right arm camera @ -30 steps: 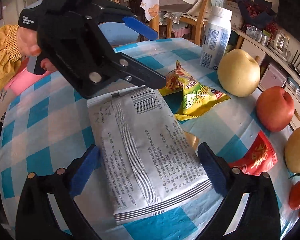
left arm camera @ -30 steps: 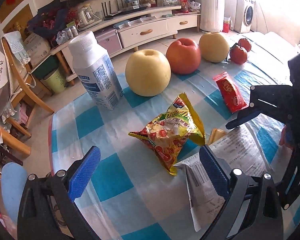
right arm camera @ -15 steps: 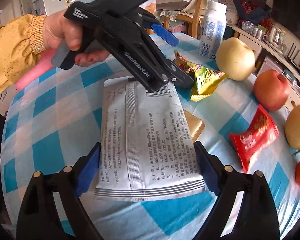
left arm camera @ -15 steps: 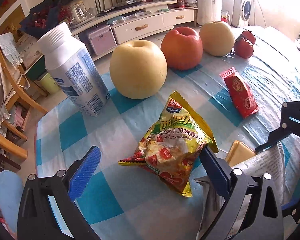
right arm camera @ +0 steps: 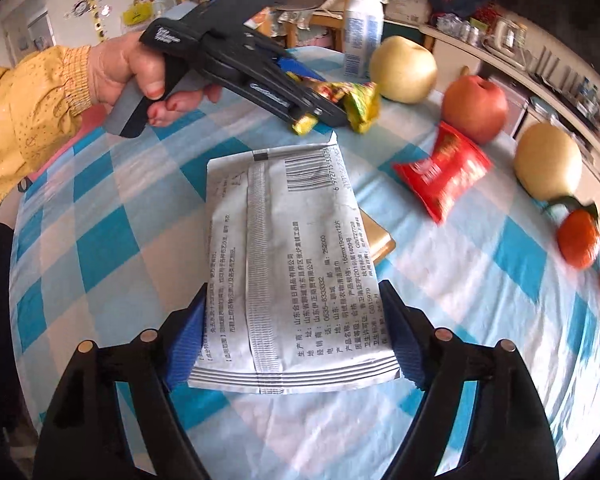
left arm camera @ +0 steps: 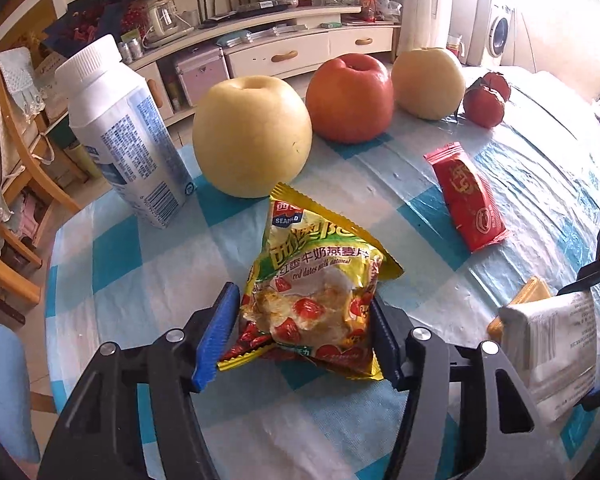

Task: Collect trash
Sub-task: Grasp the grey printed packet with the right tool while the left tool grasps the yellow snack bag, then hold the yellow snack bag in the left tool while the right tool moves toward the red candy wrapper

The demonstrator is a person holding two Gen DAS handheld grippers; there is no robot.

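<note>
My left gripper (left arm camera: 300,336) is shut on a yellow snack wrapper (left arm camera: 316,292), its blue pads pressing both sides of the bag's near end. In the right wrist view the left gripper (right arm camera: 320,116) holds that wrapper (right arm camera: 360,104) at the table's far side. My right gripper (right arm camera: 296,344) is shut on a white printed packet (right arm camera: 284,264), squeezing its near end; the packet also shows in the left wrist view (left arm camera: 552,340). A red sachet (left arm camera: 468,196) lies flat on the checked tablecloth (left arm camera: 140,272). A small tan packet (right arm camera: 376,236) lies partly under the white one.
A white bottle (left arm camera: 124,132) stands at the far left edge. Two yellow pears (left arm camera: 252,136), a red apple (left arm camera: 350,98) and small red fruits (left arm camera: 484,104) line the far side. Chairs (left arm camera: 20,168) and a low cabinet (left arm camera: 284,52) stand beyond the table.
My left gripper moved forward and closed on the yellow wrapper. My right gripper closed on the white packet's near end.
</note>
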